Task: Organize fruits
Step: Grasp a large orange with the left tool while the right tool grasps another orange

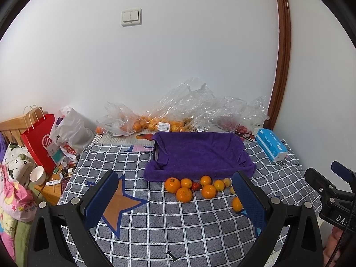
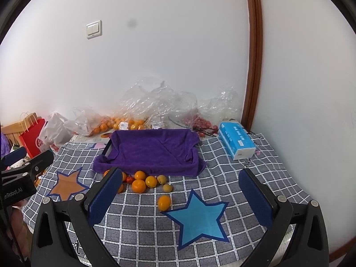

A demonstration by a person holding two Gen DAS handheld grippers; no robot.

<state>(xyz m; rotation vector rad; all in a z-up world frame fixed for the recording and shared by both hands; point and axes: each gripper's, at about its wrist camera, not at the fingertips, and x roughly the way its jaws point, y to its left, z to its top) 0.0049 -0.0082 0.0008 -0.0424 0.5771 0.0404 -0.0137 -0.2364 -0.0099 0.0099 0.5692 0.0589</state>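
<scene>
Several oranges (image 1: 184, 194) (image 2: 138, 185) lie in a loose cluster on the checked cloth, just in front of a tray lined with a purple towel (image 1: 200, 153) (image 2: 153, 150). A small red fruit (image 1: 195, 186) (image 2: 130, 179) sits among them. Two small yellow fruits (image 2: 167, 187) lie at the cluster's right, and one orange (image 2: 164, 202) (image 1: 237, 204) lies apart, nearer me. The tray is empty. My left gripper (image 1: 175, 198) is open and empty above the cloth, short of the cluster. My right gripper (image 2: 181, 194) is open and empty, to the right.
Clear plastic bags (image 1: 155, 120) (image 2: 124, 122) with more oranges and red fruit lie along the white wall behind the tray. A blue tissue pack (image 1: 272, 146) (image 2: 237, 139) sits at the back right. A red paper bag (image 1: 39, 142), a bowl (image 1: 37, 175) and clutter stand left of the table.
</scene>
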